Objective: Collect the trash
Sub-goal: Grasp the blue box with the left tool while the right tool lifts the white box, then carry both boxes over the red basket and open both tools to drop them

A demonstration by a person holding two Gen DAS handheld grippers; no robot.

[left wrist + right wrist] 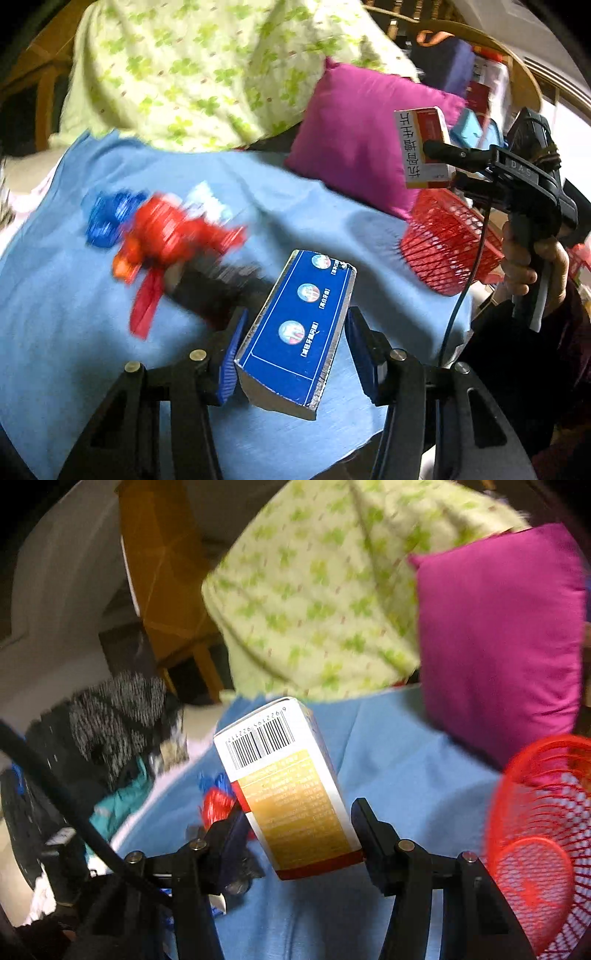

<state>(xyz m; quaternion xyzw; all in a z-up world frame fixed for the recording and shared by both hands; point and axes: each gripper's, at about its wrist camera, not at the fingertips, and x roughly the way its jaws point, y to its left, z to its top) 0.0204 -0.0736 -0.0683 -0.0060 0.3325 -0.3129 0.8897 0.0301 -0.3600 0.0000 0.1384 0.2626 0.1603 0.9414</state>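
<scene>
My left gripper is shut on a long blue carton with round pictures on its top, held above the light blue sheet. My right gripper is shut on a white, gold and red medicine box with a barcode; the same box shows in the left wrist view, lifted above the red mesh basket. That basket lies tipped on the sheet at the right. Red and blue crumpled wrappers and a dark object lie on the sheet to the left.
A magenta cushion and a green-patterned quilt lie behind the sheet. Dark clothes are heaped at the left. A wooden chair back with a bag stands behind the basket. A hand grips the right tool.
</scene>
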